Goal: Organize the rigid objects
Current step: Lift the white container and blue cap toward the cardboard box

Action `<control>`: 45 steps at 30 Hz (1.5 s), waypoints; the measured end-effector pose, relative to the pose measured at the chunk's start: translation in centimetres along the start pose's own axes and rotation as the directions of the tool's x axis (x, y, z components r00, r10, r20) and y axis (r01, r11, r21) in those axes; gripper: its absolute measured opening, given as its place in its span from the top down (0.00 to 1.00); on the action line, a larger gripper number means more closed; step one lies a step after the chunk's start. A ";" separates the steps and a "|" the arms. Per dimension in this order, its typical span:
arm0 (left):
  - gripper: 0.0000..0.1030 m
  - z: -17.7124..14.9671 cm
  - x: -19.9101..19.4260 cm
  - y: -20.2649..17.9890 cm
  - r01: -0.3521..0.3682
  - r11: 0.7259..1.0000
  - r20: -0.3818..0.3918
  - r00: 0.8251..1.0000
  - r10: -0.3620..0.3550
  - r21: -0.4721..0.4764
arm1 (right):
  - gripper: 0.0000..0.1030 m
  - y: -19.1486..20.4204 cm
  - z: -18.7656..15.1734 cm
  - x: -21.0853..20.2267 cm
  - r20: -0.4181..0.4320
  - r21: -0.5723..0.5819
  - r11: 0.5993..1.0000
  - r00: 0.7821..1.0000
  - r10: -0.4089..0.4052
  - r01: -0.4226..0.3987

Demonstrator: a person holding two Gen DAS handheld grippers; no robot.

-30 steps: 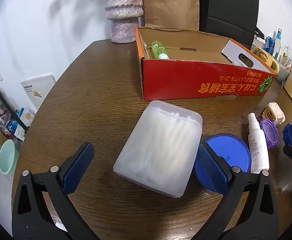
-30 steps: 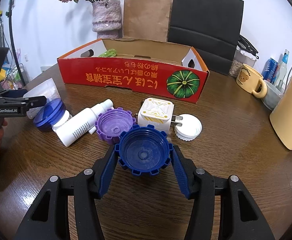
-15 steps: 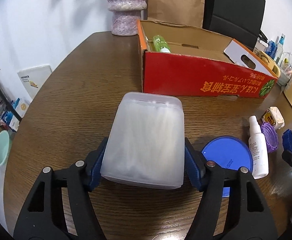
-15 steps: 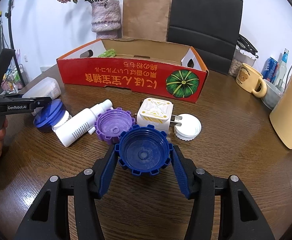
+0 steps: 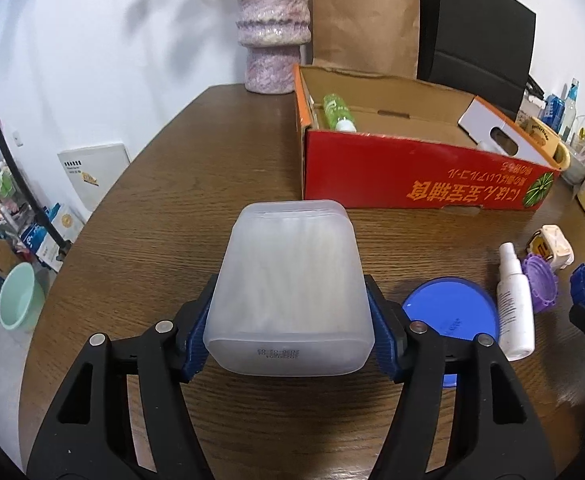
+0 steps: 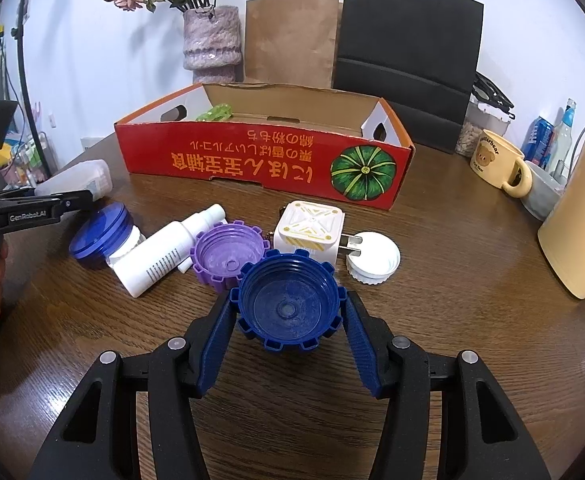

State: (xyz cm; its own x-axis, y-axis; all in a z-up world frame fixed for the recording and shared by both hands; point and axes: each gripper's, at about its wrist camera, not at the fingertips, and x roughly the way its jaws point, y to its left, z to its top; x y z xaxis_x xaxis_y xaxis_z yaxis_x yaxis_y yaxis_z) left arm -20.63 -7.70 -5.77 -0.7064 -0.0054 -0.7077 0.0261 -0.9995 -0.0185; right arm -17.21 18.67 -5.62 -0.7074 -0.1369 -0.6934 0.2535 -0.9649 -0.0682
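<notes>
Your left gripper point(image 5: 288, 344) has just been closing, and now its blue pads point(image 5: 194, 354) press on both sides of the cloudy white plastic box full of thin white sticks point(image 5: 290, 280). The box sits between the fingers and sticks out past their tips, and it looks lifted a bit off the brown wooden table point(image 5: 180, 184). Your right gripper point(image 6: 288, 328) is partly open around the dark blue plastic cap with bumpy edges point(image 6: 288, 306); the cap sits open side up between the fingers, with the left pad against its rim and the right pad touching or just beside it. Just past the right fingertips are the purple bumpy cap point(image 6: 228, 254), the white square plug with gold lines point(image 6: 310, 230) and the small round white lid point(image 6: 372, 258). To the left of the purple cap lies the white spray bottle point(image 6: 164, 256), and next to it the round blue-lidded jar point(image 6: 102, 234). That jar is just to the right of your left fingers. Far past both sets of fingers stands the long red cardboard box with a green pumpkin picture point(image 6: 264, 160), open on top, with a green bottle point(image 5: 338, 114) lying inside at its left end. Behind it are the purple fuzzy vase point(image 6: 210, 40), the brown paper bag point(image 6: 292, 36) and the black paper bag point(image 6: 408, 52).
</notes>
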 end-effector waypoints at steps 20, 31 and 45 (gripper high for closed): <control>0.40 -1.0 -4.2 -4.2 0.027 1.000 0.079 0.996 -0.027 0.010 | 0.43 0.6 0.1 -1.9 0.097 -0.007 1.000 0.995 -0.016 0.017; 0.40 -0.3 -6.1 -7.3 0.063 0.997 0.102 0.993 -0.068 0.050 | 0.43 0.8 1.4 -3.6 0.148 0.003 1.000 0.989 0.011 -0.011; 0.40 1.8 -7.0 -9.3 0.072 0.996 0.124 0.989 -0.079 0.058 | 0.43 0.0 3.6 -4.5 0.183 0.019 0.999 0.983 0.024 -0.028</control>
State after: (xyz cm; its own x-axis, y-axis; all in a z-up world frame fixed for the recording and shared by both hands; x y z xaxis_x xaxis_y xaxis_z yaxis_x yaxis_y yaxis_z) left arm -17.23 1.62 0.65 -0.7885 0.0699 -0.6111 -0.0661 -0.9974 -0.0288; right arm -16.43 18.50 0.05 -0.8099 -0.1990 -0.5518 0.2606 -0.9648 -0.0346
